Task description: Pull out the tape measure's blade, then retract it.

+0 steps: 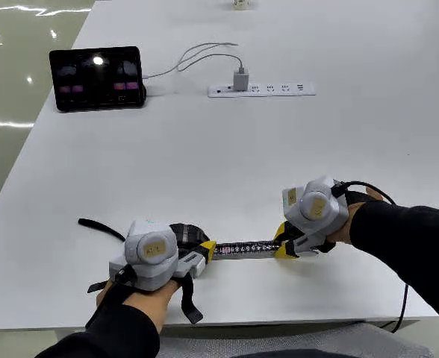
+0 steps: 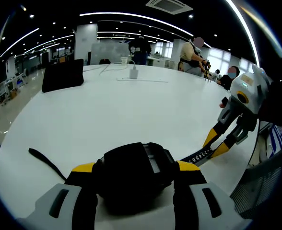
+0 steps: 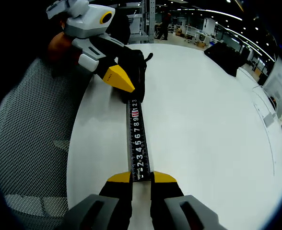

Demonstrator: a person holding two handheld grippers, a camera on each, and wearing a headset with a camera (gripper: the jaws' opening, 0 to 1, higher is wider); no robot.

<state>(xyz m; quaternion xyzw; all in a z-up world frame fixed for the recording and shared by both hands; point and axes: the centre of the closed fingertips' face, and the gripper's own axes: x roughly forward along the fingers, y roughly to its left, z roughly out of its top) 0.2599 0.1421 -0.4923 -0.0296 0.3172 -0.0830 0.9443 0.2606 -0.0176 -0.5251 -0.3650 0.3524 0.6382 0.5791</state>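
Head view, lower left: L hand (image 1: 154, 295), dark sleeve, comes up from the btm edge and wraps the back of the L gripper (image 1: 197, 250), which points right along the white table (image 1: 204, 164). Its yellow-tipped jaws are clamped on the black tape measure case (image 1: 186, 233), one jaw each side. In the L gripper view the case sits wedged btw them at btm centre. A black strap (image 1: 100, 227) trails left of the case.

The blade (image 1: 246, 247) is out a short way, flat on the table, running right from the case to the R gripper (image 1: 283, 242). R hand (image 1: 348, 230) enters from the right edge, forearm roughly level, gripper pointing left. In the R gripper view the jaws are pinched on the blade's free end at btm centre.

Writing, R gripper view: blade digits read 2–9, a red mark, then 1 2 3 toward the case.

Upper left of head view: a tablet (image 1: 98, 77), screen lit. Top centre: a charger (image 1: 240, 78) plugged into a power strip (image 1: 279, 89).
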